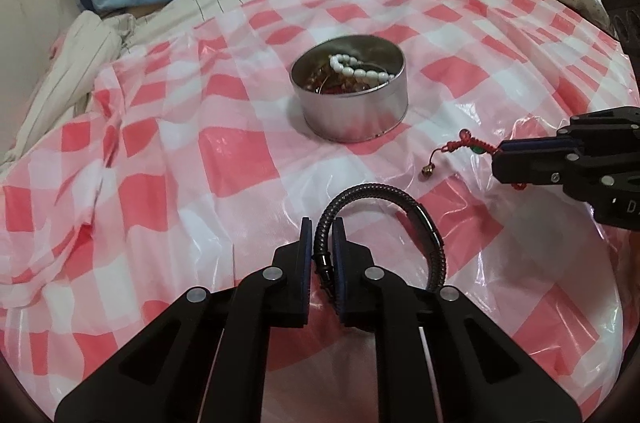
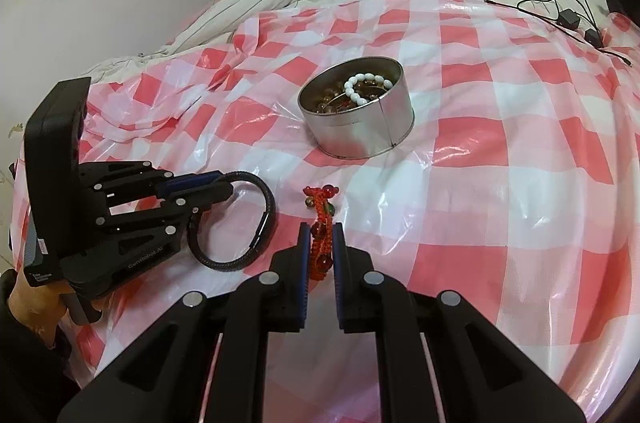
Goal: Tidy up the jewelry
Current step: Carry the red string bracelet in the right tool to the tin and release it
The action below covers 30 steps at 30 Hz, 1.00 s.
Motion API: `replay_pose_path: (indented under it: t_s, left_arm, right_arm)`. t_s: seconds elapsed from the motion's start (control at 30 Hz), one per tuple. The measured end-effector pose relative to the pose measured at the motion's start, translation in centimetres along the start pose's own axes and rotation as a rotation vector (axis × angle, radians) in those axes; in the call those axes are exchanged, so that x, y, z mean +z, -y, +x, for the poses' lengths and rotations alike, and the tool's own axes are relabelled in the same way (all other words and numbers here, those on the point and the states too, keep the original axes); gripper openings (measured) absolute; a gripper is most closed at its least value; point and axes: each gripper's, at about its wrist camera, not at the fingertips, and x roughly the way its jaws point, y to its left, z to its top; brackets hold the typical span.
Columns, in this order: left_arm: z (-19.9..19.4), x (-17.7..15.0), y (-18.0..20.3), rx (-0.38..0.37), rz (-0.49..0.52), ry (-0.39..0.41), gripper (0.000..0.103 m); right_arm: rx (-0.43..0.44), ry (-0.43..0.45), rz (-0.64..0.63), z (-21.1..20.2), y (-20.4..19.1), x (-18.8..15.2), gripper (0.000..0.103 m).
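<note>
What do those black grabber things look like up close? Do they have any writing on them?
The left gripper and the right gripper are matte black plastic frames with cut-out gaps, joined by round silver pins. Their flat fingers carry dark blue ribbed pads. Seen from the right wrist camera, the left one has faint white lettering on its side and a tall black block on top. No cables show on them.

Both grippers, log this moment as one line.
left gripper: shut on black bracelet | right gripper: shut on red bracelet | tin: open, holds beads
</note>
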Motion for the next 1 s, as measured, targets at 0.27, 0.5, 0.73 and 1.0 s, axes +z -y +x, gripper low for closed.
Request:
replay_pose_path:
  t_s: [0.27,0.5,0.73,1.0]
  left_arm:
    - [-0.9,0.4,0.2,0.008,0.01,0.043,0.009]
    - [-1.3,0.6,0.3,0.009,0.014,0.062,0.009]
    - [-1.5,0.7,0.3,0.007,0.008,0.072,0.009]
    - [-2.7,1.7,-0.8,-0.068,-0.065,0.129,0.009]
  right_arm:
    - [0.004,0.012,-0.003,-0.2,-0.1,0.0,0.011]
    - [0.008,0.024,-0.004,-0.5,-0.2,0.1,0.011]
    - [0.013,0.036,-0.003,-0.7,-0.2,0.2,0.011]
    - [0.02,0.092,-0.003,-1.6,-0.4,1.2,0.011]
